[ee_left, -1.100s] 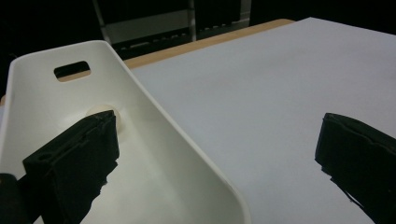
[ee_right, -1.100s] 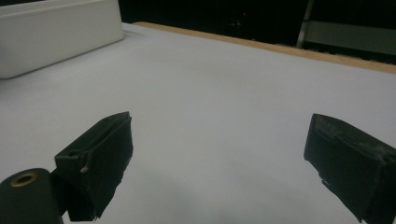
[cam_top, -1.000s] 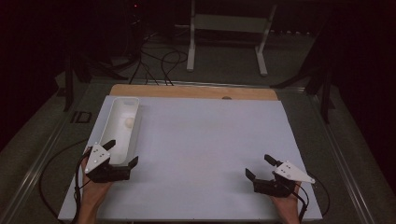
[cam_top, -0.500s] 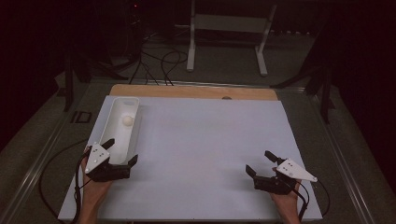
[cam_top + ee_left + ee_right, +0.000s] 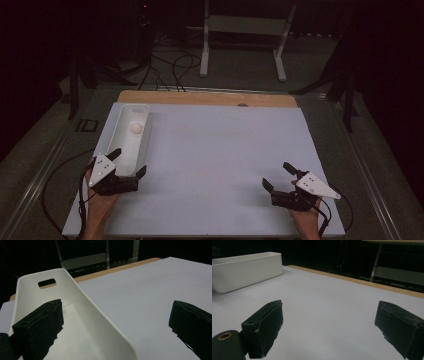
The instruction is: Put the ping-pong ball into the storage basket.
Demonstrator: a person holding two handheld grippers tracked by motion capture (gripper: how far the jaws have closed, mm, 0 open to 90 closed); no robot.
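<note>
Now the ball (image 5: 135, 127) is lying in the tray's (image 5: 141, 145) far end — rolled up from mid-tray. Left gripper (image 5: 128, 163) is straddling the near rim, jaws spread; right gripper (image 5: 278, 176) is idling wide open.

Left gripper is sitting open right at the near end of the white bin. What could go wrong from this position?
The left gripper is open, one jaw over the white bin and one outside its wall; closing or pushing here could tip or slide the light bin. The small white ball at the far end could then roll. The right gripper is open and far off, unable to steady it.
</note>
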